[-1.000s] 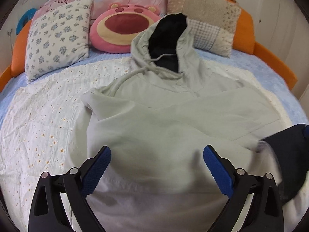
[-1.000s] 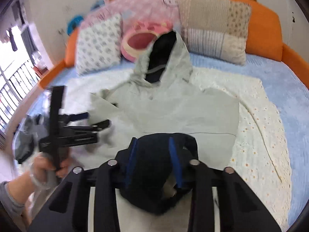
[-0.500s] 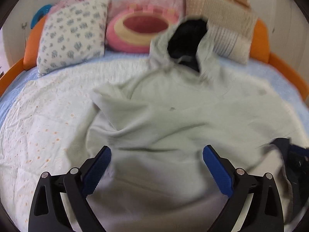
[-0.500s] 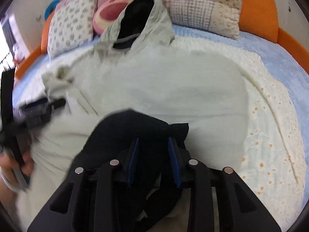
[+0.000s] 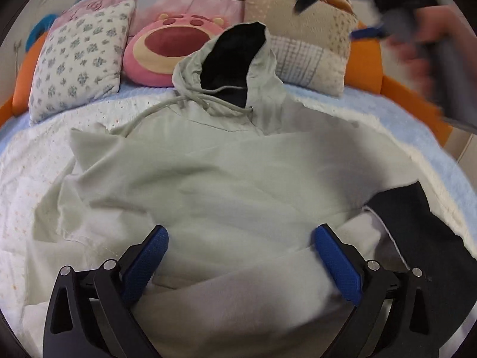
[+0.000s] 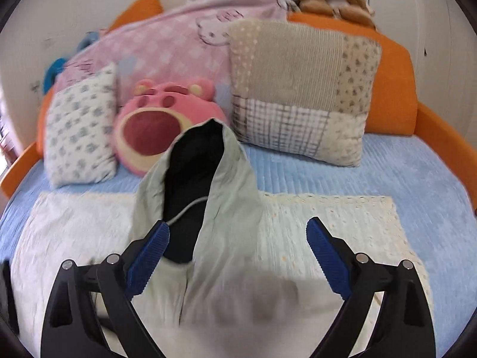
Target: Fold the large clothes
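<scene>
Pale green hoodie flat on bed, hood toward pillows, left hand-held gripper wide open, empty, right hand-held gripper wide open, empty

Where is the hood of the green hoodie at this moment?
In both wrist views the hood lies at the far end of the hoodie, near the pink bear cushion on its left and the patchwork pillow on its right.

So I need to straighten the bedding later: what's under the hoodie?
The hoodie lies on a white eyelet blanket, itself over a blue bedspread. Anything beneath the hoodie's body is covered.
</scene>
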